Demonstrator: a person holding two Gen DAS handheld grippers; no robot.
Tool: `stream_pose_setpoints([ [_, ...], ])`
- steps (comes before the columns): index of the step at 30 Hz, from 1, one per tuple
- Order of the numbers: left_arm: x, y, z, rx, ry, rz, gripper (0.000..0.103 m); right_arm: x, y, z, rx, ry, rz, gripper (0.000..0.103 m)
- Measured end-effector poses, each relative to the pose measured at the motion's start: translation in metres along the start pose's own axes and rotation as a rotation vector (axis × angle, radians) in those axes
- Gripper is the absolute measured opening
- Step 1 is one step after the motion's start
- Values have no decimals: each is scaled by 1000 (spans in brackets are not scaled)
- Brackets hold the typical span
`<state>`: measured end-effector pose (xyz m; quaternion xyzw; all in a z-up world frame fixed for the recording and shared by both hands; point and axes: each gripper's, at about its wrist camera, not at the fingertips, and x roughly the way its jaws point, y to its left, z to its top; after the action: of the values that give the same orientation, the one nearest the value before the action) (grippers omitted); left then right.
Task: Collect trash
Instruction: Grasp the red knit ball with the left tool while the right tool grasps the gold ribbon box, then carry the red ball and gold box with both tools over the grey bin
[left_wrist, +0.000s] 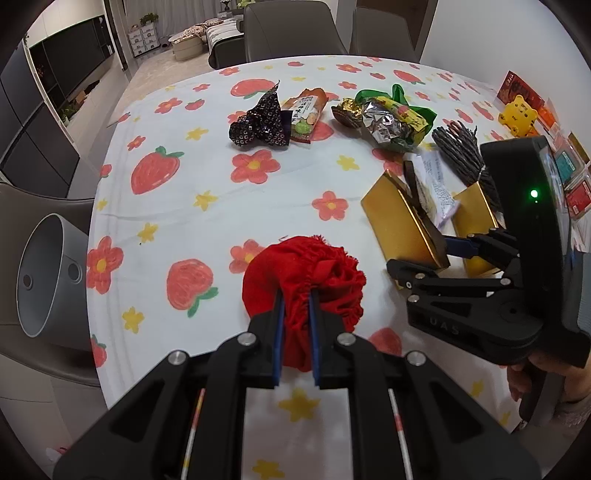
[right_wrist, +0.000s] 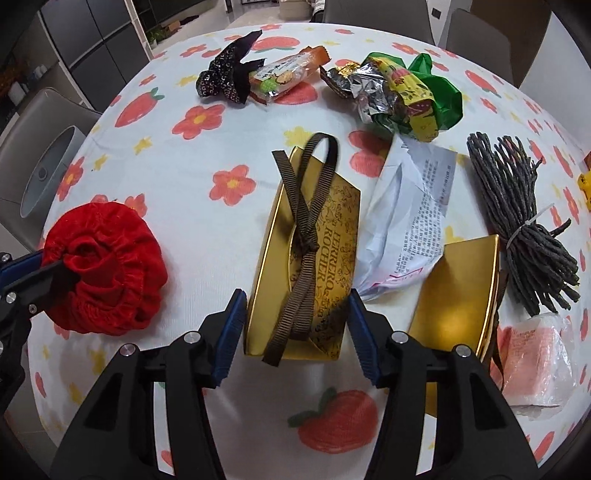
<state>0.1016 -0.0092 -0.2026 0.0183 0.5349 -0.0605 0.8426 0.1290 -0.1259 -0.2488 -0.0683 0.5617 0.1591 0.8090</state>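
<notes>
In the left wrist view, the left tongs (left_wrist: 295, 306) are pinching the gathered neck of a soft red velvet pouch (left_wrist: 304, 284), which sits on the counter (left_wrist: 207, 173) with its strawberry and flower cloth. You cannot see what is in the pouch. A grey round bin (left_wrist: 44, 275) lies on a chair off the left edge of the counter, with its open mouth turned this way. To the right, the right tongs (left_wrist: 439, 254) reach in level and sit around a gold chocolate box (left_wrist: 402, 221). A hand (left_wrist: 535, 373) grips the handle from below. Farther back lie a dark dotted wrapper (left_wrist: 258, 122) and a crumpled silver and green wrapper (left_wrist: 391, 118). In the right wrist view, the right tongs (right_wrist: 297, 328) are spread wide, with the gold chocolate box (right_wrist: 314, 258) and its brown ribbon (right_wrist: 306, 236) between the blue pads (right_wrist: 231, 328). You cannot tell if the pads touch it. The red velvet pouch (right_wrist: 107, 269) sits to the left. A second gold box (right_wrist: 454, 295) sits to the right, with a white printed paper (right_wrist: 410, 221) between the boxes.
</notes>
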Motion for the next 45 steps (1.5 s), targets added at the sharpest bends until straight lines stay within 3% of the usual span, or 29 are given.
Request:
stream_pose_setpoints([
  [13,-40,53,-8,-89,-46,51,12,-48,60,29,-127,-87,66,51],
  [20,-82,116,-23,-192,-86,141,12,-72,131,52,-255,-130,144,51],
  [34,-161,277,-61,-401,-180,345,12,-91,306,96,-527,-190,294,51],
  [45,-186,363,-49,-432,-242,395,12,-87,399,145,-607,-220,325,51],
])
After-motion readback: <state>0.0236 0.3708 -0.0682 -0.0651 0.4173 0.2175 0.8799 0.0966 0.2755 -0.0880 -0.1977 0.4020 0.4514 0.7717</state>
